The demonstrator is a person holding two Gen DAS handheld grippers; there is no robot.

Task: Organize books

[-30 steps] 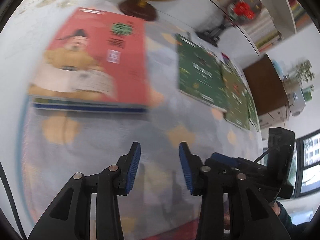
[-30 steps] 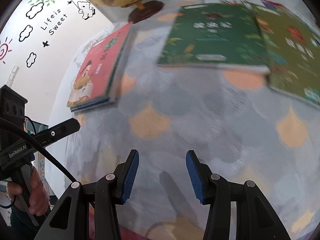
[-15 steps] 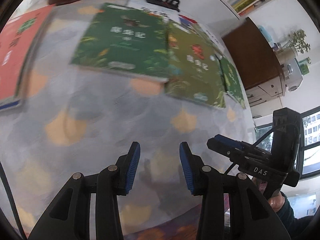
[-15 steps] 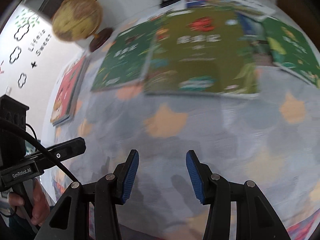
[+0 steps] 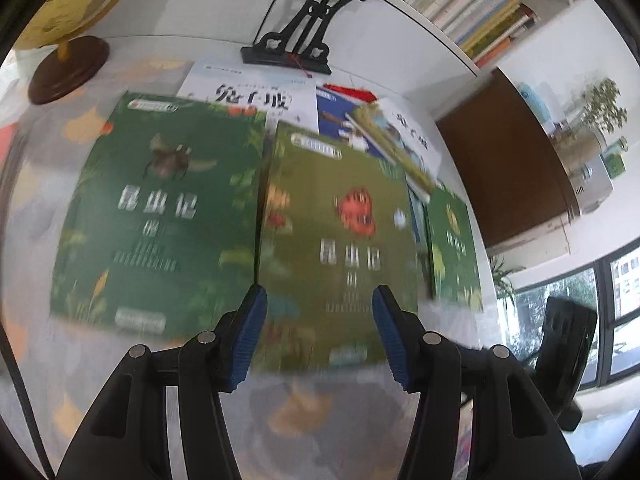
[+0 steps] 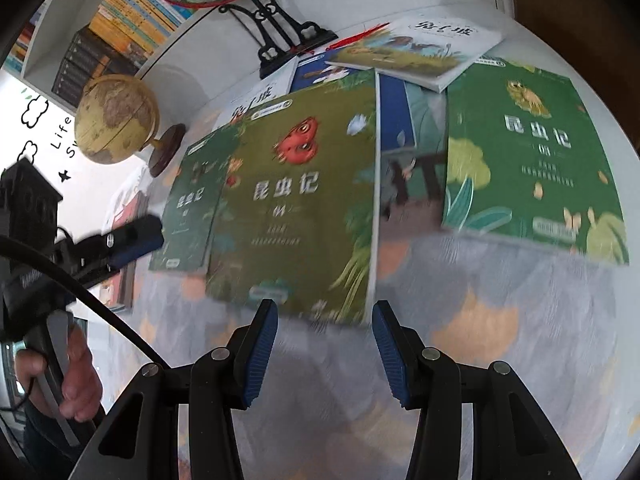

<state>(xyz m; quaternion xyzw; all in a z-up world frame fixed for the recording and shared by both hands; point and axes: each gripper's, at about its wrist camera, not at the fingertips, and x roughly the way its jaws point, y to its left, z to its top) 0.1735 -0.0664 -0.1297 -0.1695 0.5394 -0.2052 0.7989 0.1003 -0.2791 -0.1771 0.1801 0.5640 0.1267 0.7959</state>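
Several picture books lie flat on the patterned tablecloth. An olive-green book with a red insect (image 5: 340,224) (image 6: 304,200) lies in the middle. A dark green beetle book (image 5: 160,208) (image 6: 188,208) is on its left, a bright green book (image 5: 454,244) (image 6: 532,160) on its right. White and blue books (image 5: 256,100) (image 6: 420,44) overlap behind them. My left gripper (image 5: 318,336) hovers over the olive book's near edge, jaws opening, nothing between them. My right gripper (image 6: 322,354) hangs just short of that same edge, open and empty.
A globe (image 6: 116,120) on a wooden base (image 5: 68,68) stands at the back left. A black ornamental stand (image 5: 296,40) (image 6: 280,36) with a round fan sits behind the books. Shelves of books line the wall. A hand (image 6: 76,380) holds the left gripper's handle.
Both grippers have swept right across the table, away from the red book to the green books. The left gripper's jaws stand wider than before.
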